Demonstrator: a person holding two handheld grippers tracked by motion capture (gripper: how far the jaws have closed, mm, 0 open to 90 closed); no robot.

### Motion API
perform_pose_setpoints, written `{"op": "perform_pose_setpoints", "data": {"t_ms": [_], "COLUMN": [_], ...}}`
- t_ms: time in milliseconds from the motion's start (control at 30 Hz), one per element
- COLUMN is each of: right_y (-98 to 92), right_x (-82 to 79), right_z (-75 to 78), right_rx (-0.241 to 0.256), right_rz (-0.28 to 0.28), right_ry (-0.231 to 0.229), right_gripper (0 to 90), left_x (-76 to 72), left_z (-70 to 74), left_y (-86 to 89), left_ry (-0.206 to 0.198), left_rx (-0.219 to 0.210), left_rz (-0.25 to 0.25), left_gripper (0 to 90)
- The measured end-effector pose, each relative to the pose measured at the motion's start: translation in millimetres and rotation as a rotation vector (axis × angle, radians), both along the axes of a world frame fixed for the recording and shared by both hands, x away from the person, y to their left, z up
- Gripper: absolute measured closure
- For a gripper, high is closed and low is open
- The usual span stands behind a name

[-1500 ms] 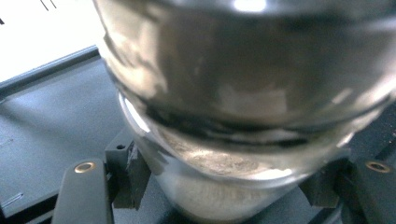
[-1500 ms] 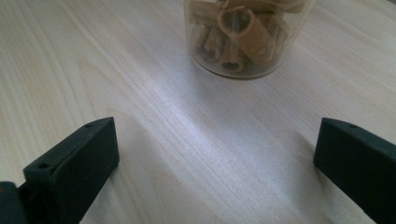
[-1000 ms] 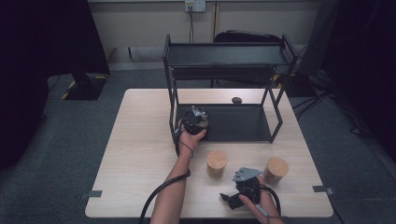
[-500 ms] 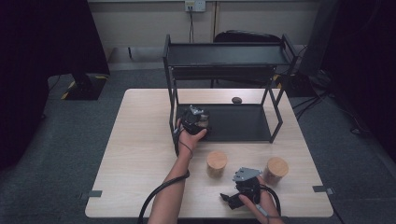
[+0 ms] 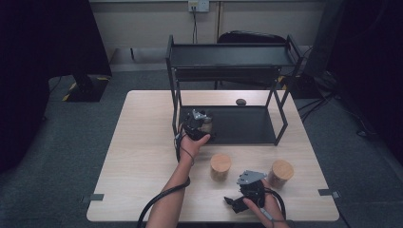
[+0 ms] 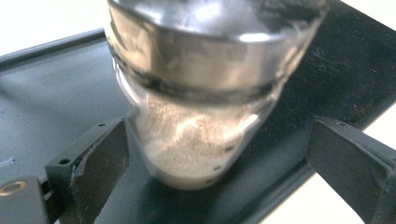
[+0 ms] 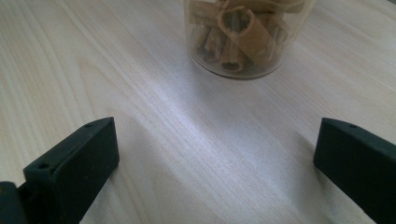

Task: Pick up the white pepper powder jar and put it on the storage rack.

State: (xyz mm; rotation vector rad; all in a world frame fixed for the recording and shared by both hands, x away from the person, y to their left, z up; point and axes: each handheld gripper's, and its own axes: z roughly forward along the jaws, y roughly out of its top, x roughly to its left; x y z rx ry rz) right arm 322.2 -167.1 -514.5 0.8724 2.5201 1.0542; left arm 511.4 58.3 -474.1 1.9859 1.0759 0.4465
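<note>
The left gripper [image 6: 219, 154] now stands with its jaws spread wide around a powder jar [image 6: 205, 93] resting on the rack's lower shelf [image 5: 247, 124] near its front left corner, apparently just set down, while the right gripper [image 7: 215, 158] stays released over the table [image 5: 142, 156], facing another jar [image 7: 245, 35].

The surface [image 5: 142, 156] is pale wood with fine straight grain, smooth with a soft sheen. The rack [image 5: 228, 124], at twelve o'clock on it, is matt black metal; its lower tray looks faintly dusty in the left gripper view. The jar [image 6: 201, 102] standing on that tray is clear glossy glass holding a pale, powdery filling. The left hand-held gripper [image 6: 215, 154] has matt black plastic jaws. The second jar [image 7: 243, 35] is transparent and smooth, packed with rough brown rolled sticks. Two lids [image 5: 220, 162] at five o'clock look like light wood.
</note>
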Motion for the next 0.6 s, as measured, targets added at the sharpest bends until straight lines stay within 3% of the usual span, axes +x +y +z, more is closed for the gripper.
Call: {"op": "perform_pose_setpoints", "data": {"t_ms": [600], "right_y": [0.0], "right_x": [0.0], "right_z": [0.0], "right_rx": [0.000], "right_rz": [0.000], "right_ry": [0.000], "right_gripper": [0.0], "left_x": [-19.6], "left_z": [-3.0], "left_y": [10.7], "left_ry": [0.011], "left_rx": [-0.053], "left_rz": [-0.040], "left_gripper": [5.0]}}
